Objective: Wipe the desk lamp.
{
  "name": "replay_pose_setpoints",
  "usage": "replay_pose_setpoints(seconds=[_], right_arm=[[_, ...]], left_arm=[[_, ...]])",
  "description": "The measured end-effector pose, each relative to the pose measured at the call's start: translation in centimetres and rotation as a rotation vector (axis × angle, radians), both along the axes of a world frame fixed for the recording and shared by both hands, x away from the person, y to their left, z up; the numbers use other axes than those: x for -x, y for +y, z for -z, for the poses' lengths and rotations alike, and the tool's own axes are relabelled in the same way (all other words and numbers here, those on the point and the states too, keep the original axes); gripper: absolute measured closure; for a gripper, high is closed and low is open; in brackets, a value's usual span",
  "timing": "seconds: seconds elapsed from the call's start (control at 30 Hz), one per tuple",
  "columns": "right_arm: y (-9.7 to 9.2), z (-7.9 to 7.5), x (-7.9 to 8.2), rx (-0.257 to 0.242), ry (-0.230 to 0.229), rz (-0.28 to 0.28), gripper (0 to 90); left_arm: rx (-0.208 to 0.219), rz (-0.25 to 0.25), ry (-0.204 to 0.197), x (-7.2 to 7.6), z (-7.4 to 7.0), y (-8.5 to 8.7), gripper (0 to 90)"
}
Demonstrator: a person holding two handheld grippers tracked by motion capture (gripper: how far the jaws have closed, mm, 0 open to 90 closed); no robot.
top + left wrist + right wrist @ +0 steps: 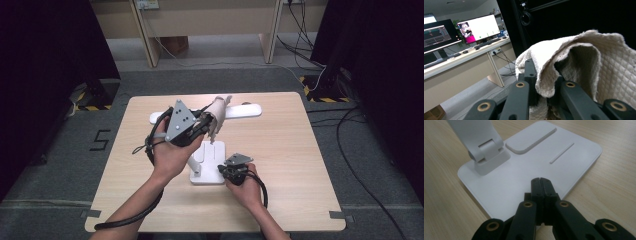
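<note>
A white desk lamp stands mid-table, with its flat base (206, 170) near me and its long head (243, 111) lying level farther back. My left gripper (204, 124) is raised beside the head and shut on a beige quilted cloth (218, 116). In the left gripper view the cloth (586, 62) drapes over the left gripper (541, 77) and hides most of its right jaw. My right gripper (226, 170) is shut with nothing between its jaws. Its tips (541, 183) rest on the near part of the lamp base (529, 162), close to the arm's hinge (487, 152).
The wooden table (285, 150) has bare room to the right and in front of the lamp. A long desk (456, 62) with monitors (479, 28) stands beyond. Cables (350, 150) run over the grey floor to the right, and dark curtains flank the table.
</note>
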State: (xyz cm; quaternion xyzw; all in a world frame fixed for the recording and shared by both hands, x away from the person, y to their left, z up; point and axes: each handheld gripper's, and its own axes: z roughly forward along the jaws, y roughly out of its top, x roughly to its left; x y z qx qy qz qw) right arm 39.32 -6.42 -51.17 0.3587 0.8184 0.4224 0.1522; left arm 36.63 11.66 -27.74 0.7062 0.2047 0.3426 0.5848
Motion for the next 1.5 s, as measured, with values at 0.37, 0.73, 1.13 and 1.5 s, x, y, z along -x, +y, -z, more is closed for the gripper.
replay_pose_setpoints(seconds=[0.37,0.73,1.13,1.5], right_arm=[[0.0,0.0,0.0,0.0,0.0,0.002,90.0],[0.0,0.0,0.0,0.003,0.0,0.001,90.0],[0.0,0.0,0.1,0.005,-0.001,0.001,90.0],[0.0,0.0,0.1,0.004,-0.002,0.0,90.0]], left_arm=[[-0.004,0.011,0.003,-0.1,-0.1,-1.1,82.0],[-0.004,0.026,0.009,-0.4,-0.2,-2.4,82.0],[-0.026,0.051,0.018,-0.6,-0.4,-4.3,82.0],[-0.03,0.071,0.027,-0.8,-0.5,-5.8,81.9]])
